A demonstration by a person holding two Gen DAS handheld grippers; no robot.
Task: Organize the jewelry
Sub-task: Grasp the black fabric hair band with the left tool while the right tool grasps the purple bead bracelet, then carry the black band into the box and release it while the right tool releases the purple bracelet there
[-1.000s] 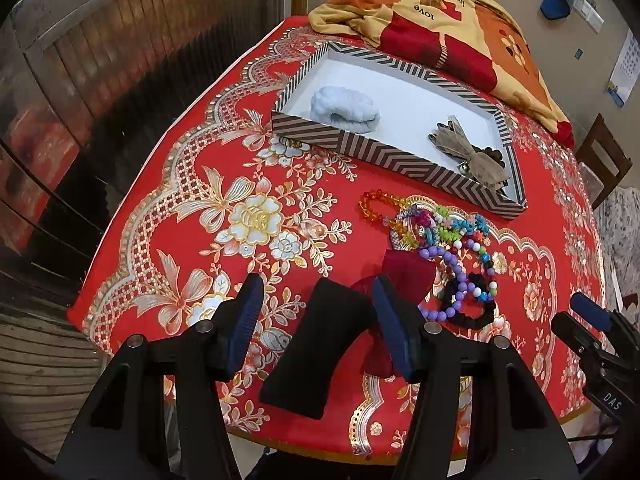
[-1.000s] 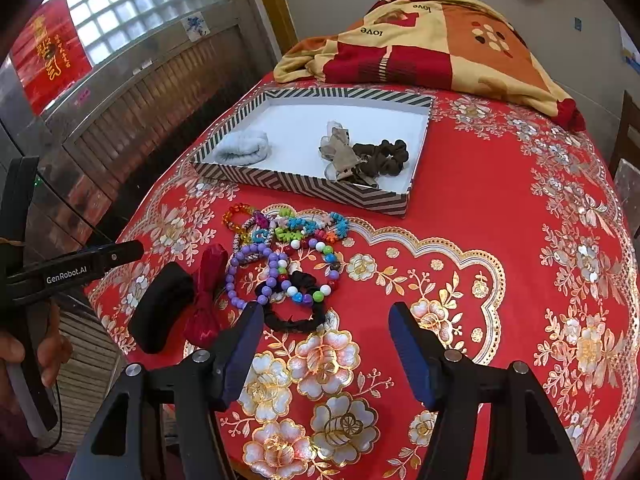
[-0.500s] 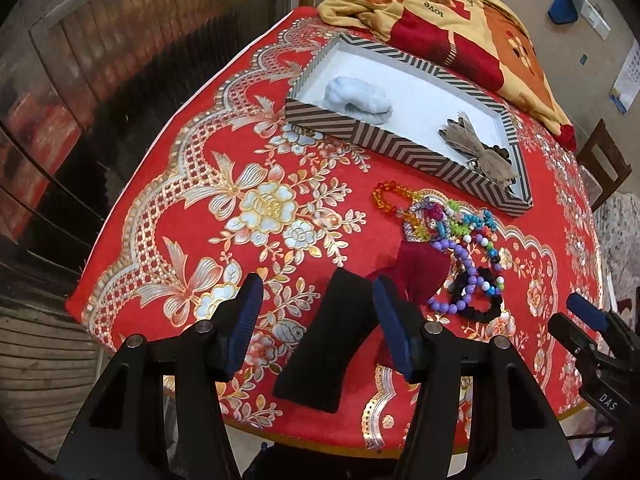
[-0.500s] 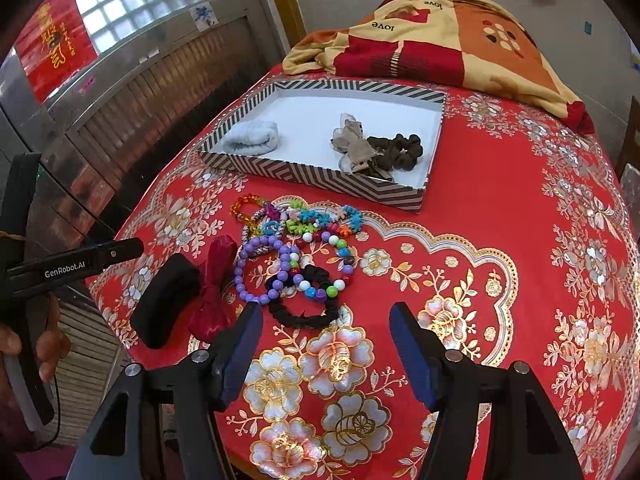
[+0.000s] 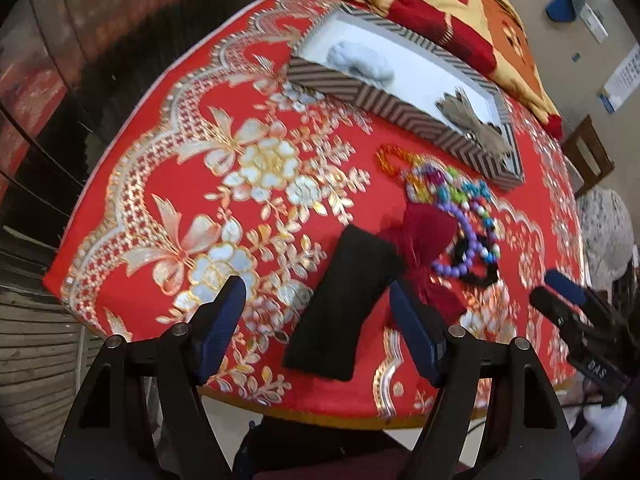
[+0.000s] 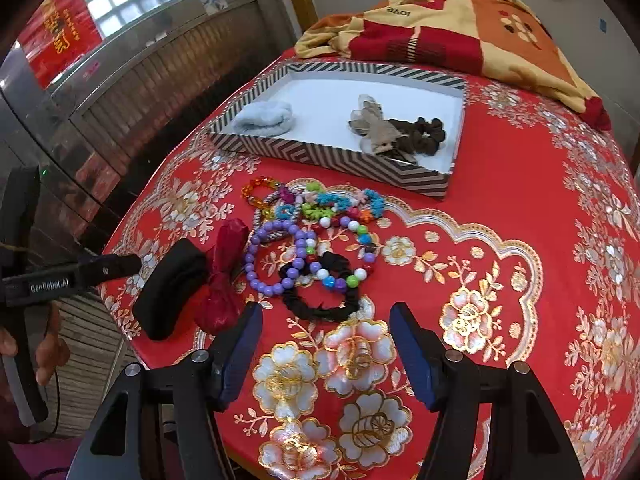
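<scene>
A black hair band [image 5: 344,304] [image 6: 172,284] lies near the table's front edge, with a red bow [image 5: 430,252] [image 6: 222,276] touching its right side. A pile of bead bracelets [image 6: 312,232] [image 5: 452,200] and a black scrunchie [image 6: 320,300] lie beside them. A striped box [image 6: 332,156] [image 5: 384,104] holds a pale blue scrunchie [image 6: 264,118], a grey bow [image 6: 372,128] and a dark scrunchie [image 6: 424,136]. My left gripper [image 5: 318,320] is open, its jaws either side of the black band. My right gripper [image 6: 326,344] is open, just short of the black scrunchie.
A red floral tablecloth [image 6: 500,216] covers the round table. A folded red and yellow blanket [image 6: 452,24] lies behind the box. A metal grille [image 6: 132,80] stands left of the table. A wooden chair [image 5: 588,156] stands at the right.
My left gripper has drawn back slightly and shifted left, so the black band now sits further ahead between its jaws. My right gripper has moved forward toward the black scrunchie. Both stay open.
</scene>
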